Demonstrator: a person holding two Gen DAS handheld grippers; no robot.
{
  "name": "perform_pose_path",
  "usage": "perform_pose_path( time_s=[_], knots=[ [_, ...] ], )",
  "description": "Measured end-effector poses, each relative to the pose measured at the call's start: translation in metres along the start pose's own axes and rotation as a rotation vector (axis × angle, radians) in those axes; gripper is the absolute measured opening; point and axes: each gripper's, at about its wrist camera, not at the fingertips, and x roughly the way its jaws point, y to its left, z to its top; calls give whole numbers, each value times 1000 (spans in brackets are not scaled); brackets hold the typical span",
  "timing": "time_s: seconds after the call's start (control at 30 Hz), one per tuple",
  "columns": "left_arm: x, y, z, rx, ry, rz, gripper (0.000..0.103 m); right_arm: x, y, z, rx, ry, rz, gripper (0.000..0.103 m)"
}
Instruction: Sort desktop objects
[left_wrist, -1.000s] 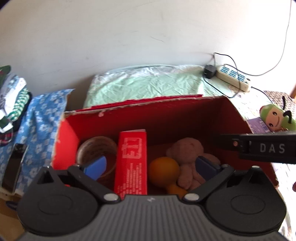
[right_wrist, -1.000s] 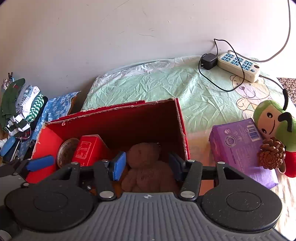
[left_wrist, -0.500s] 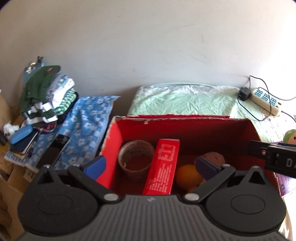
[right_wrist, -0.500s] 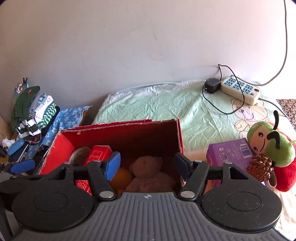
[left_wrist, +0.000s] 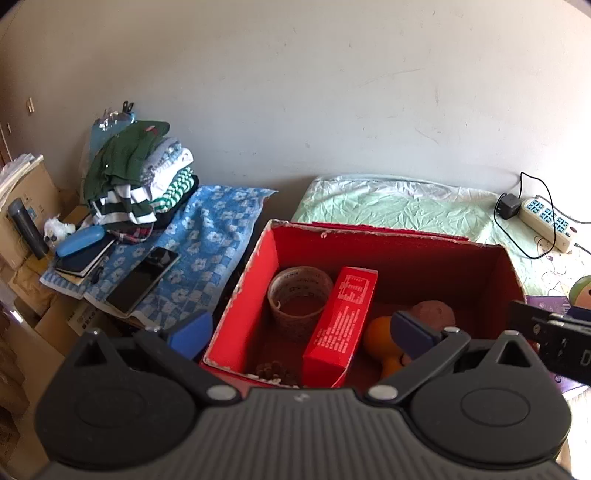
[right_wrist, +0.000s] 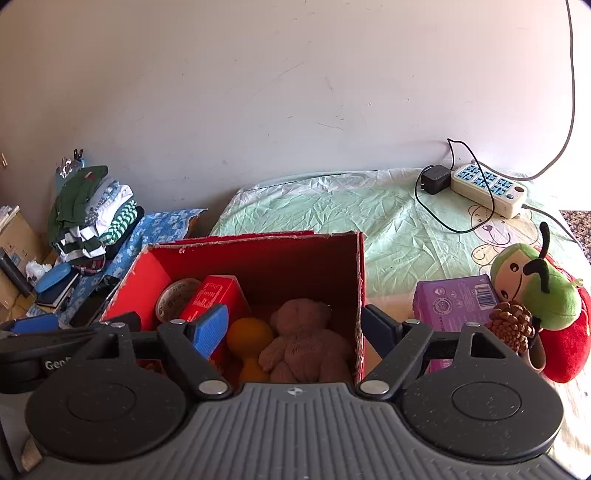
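Left wrist view: we look down past our left gripper (left_wrist: 301, 332), its fingers spread wide and empty, into the red box (left_wrist: 255, 266). Inside, from left to right, stand a brown cup (left_wrist: 299, 299) and a red carton (left_wrist: 341, 321), with an orange toy (left_wrist: 378, 332) and a brown teddy bear (left_wrist: 434, 314) partly hidden behind the right fingertip. A pinecone (left_wrist: 277, 371) in the near corner is cut off by the gripper body.

From the right wrist, our right gripper (right_wrist: 295, 330) is likewise released, holding nothing, straddling the box's right wall (right_wrist: 360, 295). Right of the box lie a purple box (right_wrist: 450, 299), a second pinecone (right_wrist: 511, 328) and a green plush (right_wrist: 535, 291), the purple box's near end hidden.
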Motion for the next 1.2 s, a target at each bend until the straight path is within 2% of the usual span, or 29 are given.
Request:
perform_pose_path(
  time_s=[0.13, 0.43, 0.87, 1.2],
  knots=[
    [-5, 6, -2, -29, -3, -15, 103, -5, 5, -5, -13, -4, -26, 81],
    [1, 17, 7, 35, 17, -22, 103, -14, 15, -5, 46, 4, -108, 81],
    [16, 39, -9, 87, 37, -104, 103, -7, 37, -19, 92, 25, -214, 82],
    [27, 44, -11, 63, 81, -129, 103, -4, 41, -18, 90, 48, -259, 87]
  ],
)
